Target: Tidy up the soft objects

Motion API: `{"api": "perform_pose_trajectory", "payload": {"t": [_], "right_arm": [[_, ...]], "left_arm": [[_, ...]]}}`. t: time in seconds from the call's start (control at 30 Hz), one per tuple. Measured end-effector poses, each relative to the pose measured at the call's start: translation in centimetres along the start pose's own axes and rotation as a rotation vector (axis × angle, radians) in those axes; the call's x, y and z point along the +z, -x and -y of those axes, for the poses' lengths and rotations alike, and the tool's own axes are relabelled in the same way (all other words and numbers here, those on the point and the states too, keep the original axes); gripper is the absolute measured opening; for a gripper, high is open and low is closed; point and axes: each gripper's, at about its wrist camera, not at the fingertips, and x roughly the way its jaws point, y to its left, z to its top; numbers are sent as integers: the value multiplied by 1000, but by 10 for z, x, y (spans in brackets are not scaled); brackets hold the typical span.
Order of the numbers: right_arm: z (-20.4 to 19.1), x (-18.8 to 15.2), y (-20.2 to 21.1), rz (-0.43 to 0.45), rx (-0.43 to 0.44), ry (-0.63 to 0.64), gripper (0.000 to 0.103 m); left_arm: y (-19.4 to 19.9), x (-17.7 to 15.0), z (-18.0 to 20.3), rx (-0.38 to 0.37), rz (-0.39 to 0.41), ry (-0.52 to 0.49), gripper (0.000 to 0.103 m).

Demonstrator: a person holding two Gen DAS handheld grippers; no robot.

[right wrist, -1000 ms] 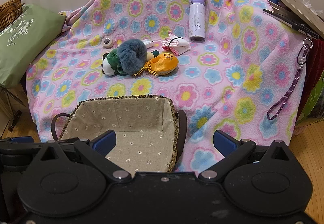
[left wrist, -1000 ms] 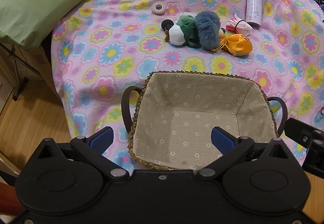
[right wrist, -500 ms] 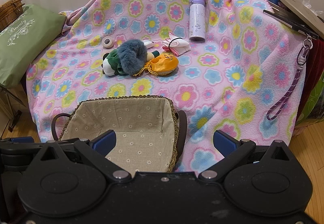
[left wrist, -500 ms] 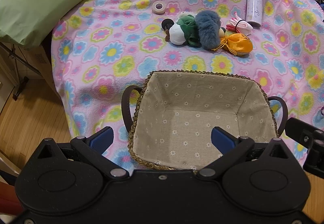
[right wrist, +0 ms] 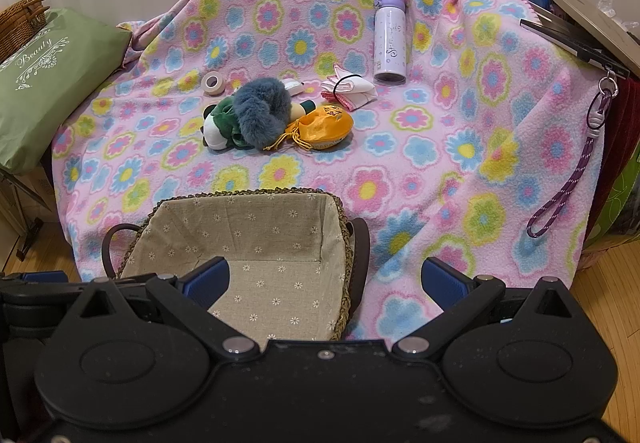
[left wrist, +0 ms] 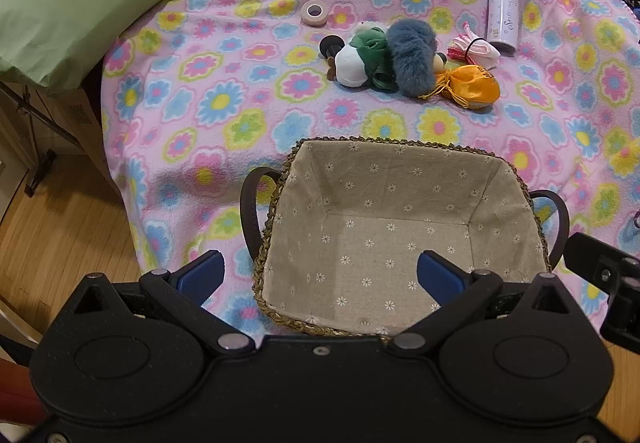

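A fabric-lined woven basket (left wrist: pixel 304 179) (right wrist: pixel 342 227) with dark handles sits at the near edge of the flowered blanket; nothing lies in it. Beyond it is a pile: a white and green plush toy (left wrist: pixel 356 57) (right wrist: pixel 220 125), a blue-grey furry piece (left wrist: pixel 412 57) (right wrist: pixel 260 115) and an orange drawstring pouch (left wrist: pixel 474 91) (right wrist: pixel 326 125). A folded pink and white cloth (left wrist: pixel 476 49) (right wrist: pixel 350 89) lies behind them. My left gripper (left wrist: pixel 320 275) is open above the basket's near rim. My right gripper (right wrist: pixel 326 281) is open over the basket's right side. Both hold nothing.
A purple bottle (left wrist: pixel 503 9) (right wrist: pixel 390 39) stands at the back right and a tape roll (left wrist: pixel 314 11) (right wrist: pixel 213 83) at the back left. A green cushion (left wrist: pixel 76 3) (right wrist: pixel 44 83) lies left. A purple cord (right wrist: pixel 568 179) hangs at the right beside a stack of flat items (right wrist: pixel 584 27).
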Motion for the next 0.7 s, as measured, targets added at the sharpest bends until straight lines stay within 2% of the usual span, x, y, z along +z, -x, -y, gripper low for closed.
{"api": "perform_pose_trajectory", "payload": {"t": [0.7], "right_arm": [[0, 0, 0, -2, 1, 1, 103]], "left_arm": [[-2, -3, 0, 0, -4, -1, 99]]}}
